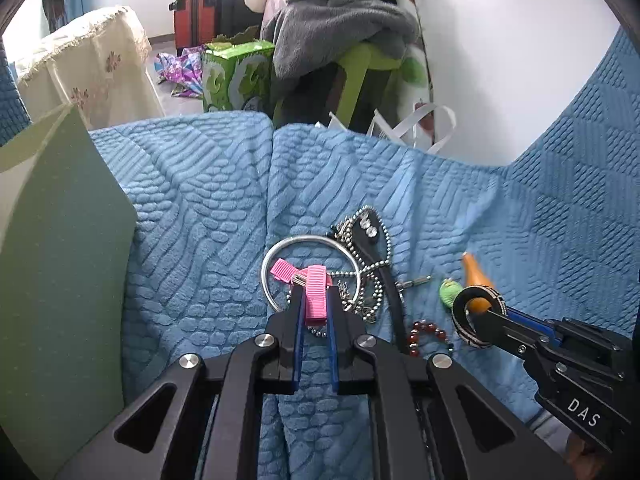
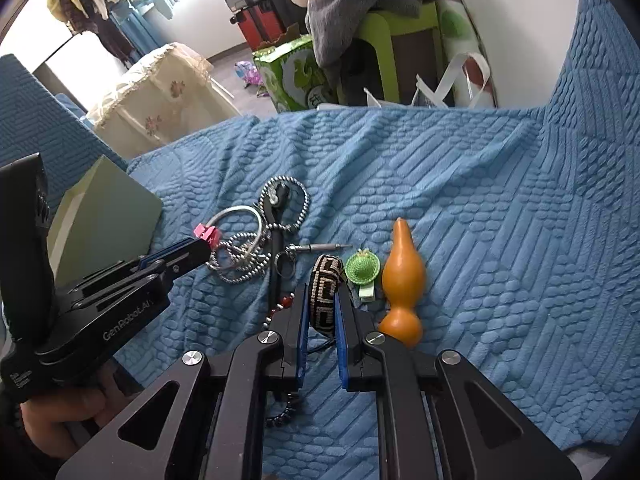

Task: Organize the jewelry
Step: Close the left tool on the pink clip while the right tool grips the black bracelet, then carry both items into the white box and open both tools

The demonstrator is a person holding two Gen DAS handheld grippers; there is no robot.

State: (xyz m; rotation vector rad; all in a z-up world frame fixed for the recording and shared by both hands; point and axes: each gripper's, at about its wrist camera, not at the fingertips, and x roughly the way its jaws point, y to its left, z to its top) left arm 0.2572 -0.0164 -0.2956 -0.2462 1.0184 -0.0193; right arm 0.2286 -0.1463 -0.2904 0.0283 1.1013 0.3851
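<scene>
The left gripper [image 1: 314, 292] was clamped on a pink ribbon hair clip [image 1: 308, 280], its blue pads pinching the folded loop so that the metal clasp stuck out ahead; that grip probably kept the clip from snagging the tangle beneath it. The right gripper [image 2: 322, 300] was closed around a black-and-cream patterned bangle [image 2: 326, 296], held on edge between the pads; seen from the left wrist camera, the ring stood upright with the fingertips across its band, a hold that would let it be carried clear of its neighbours.

The rest of the jewelry lay in a loose cluster near the middle of the blue quilted cover [image 2: 480, 220], well in from its far edge; a silver bangle [image 1: 312, 240] overlapped a ball-bead chain [image 2: 240, 272] and a black strap with rhinestones [image 1: 366, 228], and they looked knotted enough to need separating one at a time. A string of dark red beads [image 1: 426, 330] lay nearer the grippers; a small metal pin [image 2: 320, 246] rested just beyond the patterned bangle. Just right of the bangle sat a green straw-hat clip [image 2: 362, 266], and beside that an orange gourd [image 2: 402, 280] lying lengthwise.

A green box lid [image 1: 60, 260] stood tilted at the cover's left side, beside the left gripper; it was likely the destination, though its inside was hidden.
</scene>
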